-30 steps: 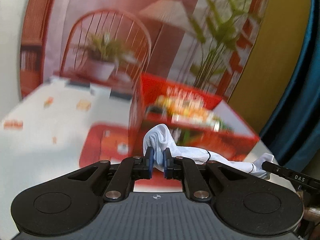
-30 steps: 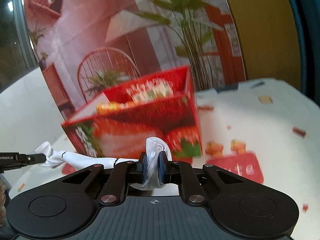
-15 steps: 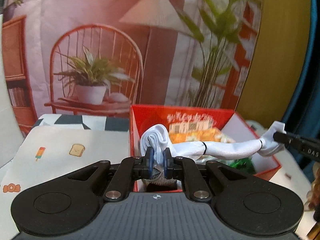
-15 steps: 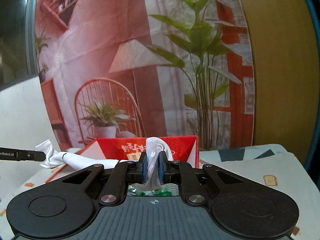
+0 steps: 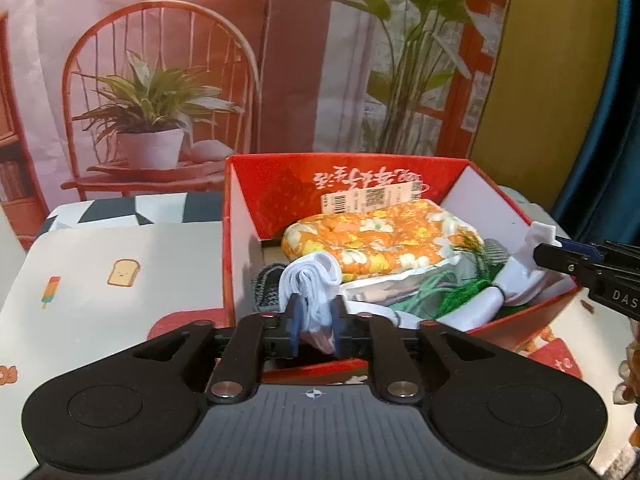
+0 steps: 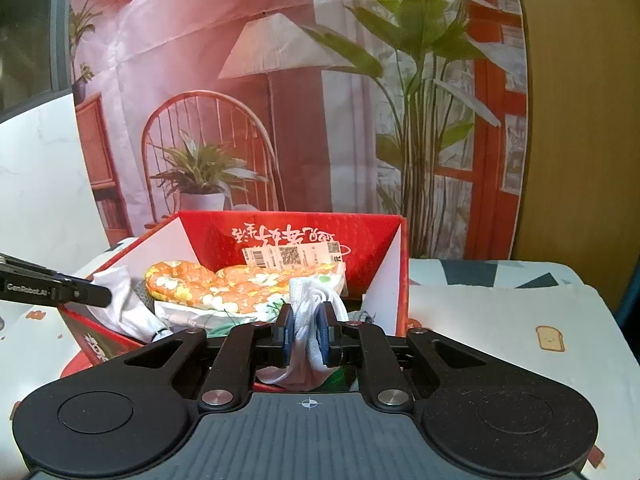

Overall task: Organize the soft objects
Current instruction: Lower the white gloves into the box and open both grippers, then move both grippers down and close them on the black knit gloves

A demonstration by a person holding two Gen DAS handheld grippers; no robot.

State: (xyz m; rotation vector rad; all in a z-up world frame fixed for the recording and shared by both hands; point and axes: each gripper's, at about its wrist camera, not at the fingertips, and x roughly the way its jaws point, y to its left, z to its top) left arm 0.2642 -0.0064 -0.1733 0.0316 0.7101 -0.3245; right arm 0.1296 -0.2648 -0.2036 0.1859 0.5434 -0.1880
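Note:
A white sock [image 5: 310, 280] hangs between my two grippers, over the open red box [image 5: 240, 216]. My left gripper [image 5: 316, 326] is shut on one bunched end of it. My right gripper [image 6: 306, 336] is shut on the other end [image 6: 308, 304]. The middle of the sock [image 5: 488, 304] sags down inside the box onto the other things. An orange floral padded item [image 5: 380, 244] with paper tags lies in the box, with a green cord [image 5: 460, 292] and a grey knitted piece [image 5: 266, 284] beside it. The right gripper's tip [image 5: 560, 258] shows at the box's right wall.
The box [image 6: 384, 280] stands on a white tablecloth [image 5: 100, 272] printed with toast and ice-lolly pictures. A printed backdrop [image 6: 280, 100] of a chair, lamp and plants hangs behind. A yellow wall [image 5: 552, 60] and blue curtain [image 5: 624, 100] are at the right.
Both grippers have come down and forward with the sock, from stretched above the box's rim to its middle sagging inside the box. Both stay shut on it.

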